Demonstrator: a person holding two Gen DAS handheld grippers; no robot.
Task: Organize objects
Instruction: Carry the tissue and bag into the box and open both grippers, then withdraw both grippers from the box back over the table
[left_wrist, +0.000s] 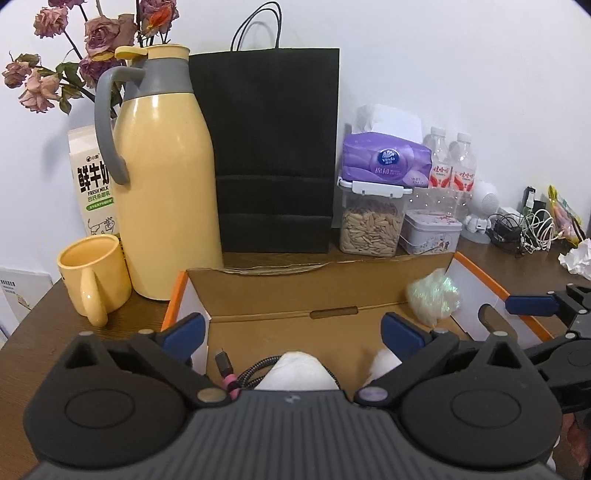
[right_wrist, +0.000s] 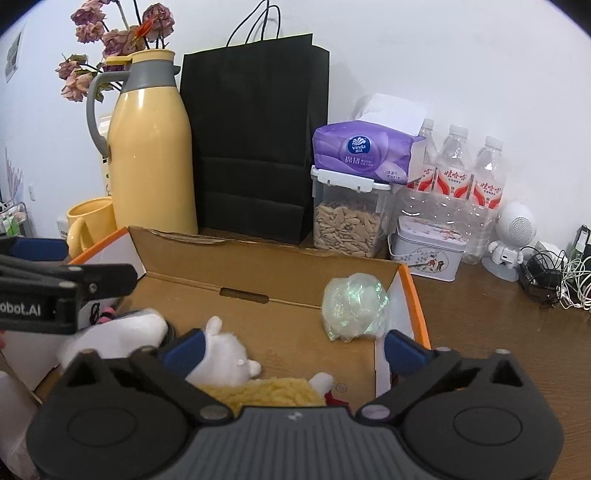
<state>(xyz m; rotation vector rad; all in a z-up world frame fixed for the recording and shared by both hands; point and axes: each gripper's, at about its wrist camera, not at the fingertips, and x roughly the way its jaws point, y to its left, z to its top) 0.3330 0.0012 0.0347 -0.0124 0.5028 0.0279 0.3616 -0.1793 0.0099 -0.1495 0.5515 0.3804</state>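
An open cardboard box (left_wrist: 295, 295) with orange edges sits on the brown table; it also shows in the right wrist view (right_wrist: 258, 273). Inside lie a shiny crumpled plastic bag (left_wrist: 434, 297) (right_wrist: 352, 306), a white and yellow plush toy (right_wrist: 236, 365), a white soft item (left_wrist: 295, 373) (right_wrist: 118, 332) and a braided cable (left_wrist: 236, 373). My left gripper (left_wrist: 293, 334) is open and empty above the box's near part. My right gripper (right_wrist: 293, 345) is open and empty, its jaws standing over the plush toy and the box's right wall.
Behind the box stand a yellow thermos jug (left_wrist: 162, 177), yellow mug (left_wrist: 92, 277), milk carton (left_wrist: 92, 181), black paper bag (left_wrist: 273, 147), seed container (left_wrist: 371, 225) with tissue pack (left_wrist: 384, 158), tin (right_wrist: 424, 251), water bottles (right_wrist: 454, 184), white speaker (right_wrist: 513, 236), tangled cables (right_wrist: 561, 280).
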